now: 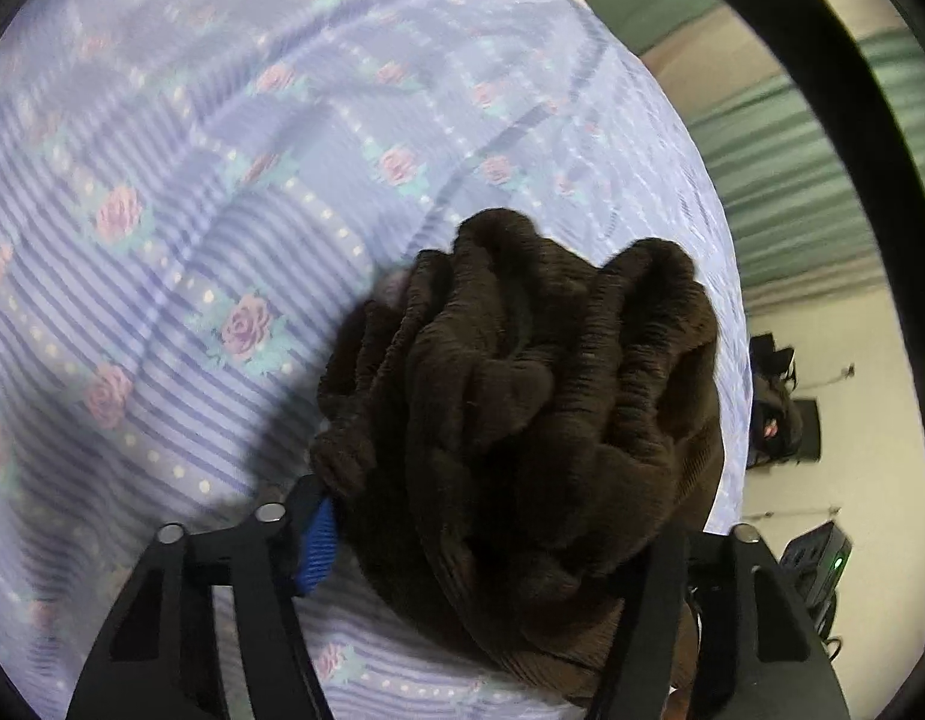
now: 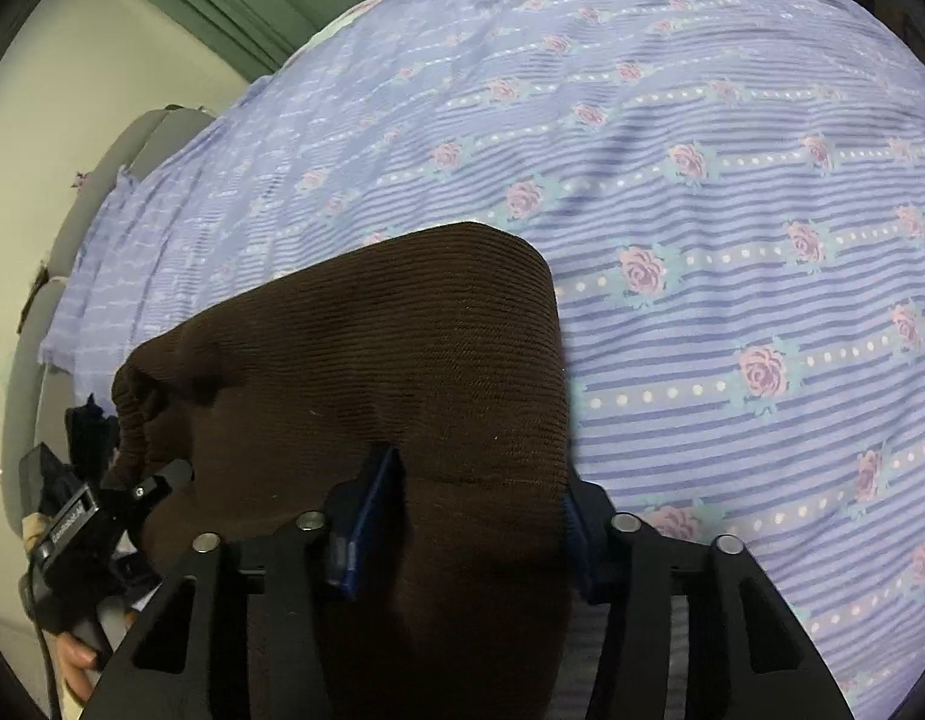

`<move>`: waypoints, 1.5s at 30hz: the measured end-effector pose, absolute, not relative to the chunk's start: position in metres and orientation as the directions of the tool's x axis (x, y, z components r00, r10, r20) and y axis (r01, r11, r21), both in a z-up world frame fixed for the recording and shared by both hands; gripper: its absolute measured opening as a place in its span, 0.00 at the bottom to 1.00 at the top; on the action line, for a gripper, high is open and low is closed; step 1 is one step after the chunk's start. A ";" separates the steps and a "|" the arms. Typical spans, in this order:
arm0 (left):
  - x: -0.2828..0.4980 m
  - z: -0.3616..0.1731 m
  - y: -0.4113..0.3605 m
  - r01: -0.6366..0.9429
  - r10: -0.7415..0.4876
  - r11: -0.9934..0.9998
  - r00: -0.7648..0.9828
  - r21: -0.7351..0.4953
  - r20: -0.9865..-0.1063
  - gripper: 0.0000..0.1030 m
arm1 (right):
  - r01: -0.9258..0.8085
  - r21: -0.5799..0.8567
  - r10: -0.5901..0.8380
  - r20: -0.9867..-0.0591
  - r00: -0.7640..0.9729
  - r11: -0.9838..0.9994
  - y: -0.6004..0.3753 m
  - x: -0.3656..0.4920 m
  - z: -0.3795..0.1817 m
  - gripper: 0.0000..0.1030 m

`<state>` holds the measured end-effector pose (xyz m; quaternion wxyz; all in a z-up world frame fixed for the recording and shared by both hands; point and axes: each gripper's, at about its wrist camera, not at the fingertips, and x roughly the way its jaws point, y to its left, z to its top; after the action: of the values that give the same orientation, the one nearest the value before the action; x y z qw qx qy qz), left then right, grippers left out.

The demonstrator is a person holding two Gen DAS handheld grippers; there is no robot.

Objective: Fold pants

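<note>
A bed covered by a lavender sheet (image 2: 732, 192) with blue stripes, dotted bands and pink roses filled both views, with green curtains (image 1: 804, 180) and a pale floor (image 1: 870, 408) beyond its edge. The dark brown pants (image 2: 396, 360), made of ribbed fabric, lay on the sheet close to the edge of the bed. In the right wrist view they spread as a smooth, flat panel, and the right tongs (image 2: 471, 516) stood fairly wide with the cloth filling the gap between the two blue-padded fingers (image 2: 366, 528), gripping a thick layer of it. In the left wrist view the same pants (image 1: 522, 396) were bunched into a crumpled heap. The left tongs (image 1: 486, 534) were spread around that bundle, one blue pad (image 1: 318, 546) touching its side, the other finger mostly hidden behind the fabric. Dark equipment (image 1: 816, 558) with a green light sat on the floor.
</note>
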<state>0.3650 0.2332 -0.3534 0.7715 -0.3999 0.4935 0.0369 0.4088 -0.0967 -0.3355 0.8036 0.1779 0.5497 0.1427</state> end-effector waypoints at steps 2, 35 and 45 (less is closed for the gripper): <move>0.363 -0.345 0.232 -0.427 -0.322 0.712 0.508 -0.558 -0.799 0.55 | -0.040 0.447 0.430 -0.828 0.359 0.894 -0.097 0.405 -0.326 0.36; 0.070 -0.081 0.232 -0.190 -0.209 0.848 0.739 -0.495 -0.641 0.54 | -0.301 0.285 0.414 -0.625 0.661 0.910 -0.055 0.089 -0.042 0.33; 0.016 -0.055 0.354 -0.110 -0.236 0.875 0.753 -0.471 -0.614 0.54 | -0.291 0.283 0.405 -0.584 0.704 0.914 0.061 0.040 -0.018 0.33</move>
<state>0.0157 0.3537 -0.0551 0.9030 -0.2473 0.3496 -0.0349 0.0397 0.0614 -0.0185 0.9190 0.0850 0.3350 0.1896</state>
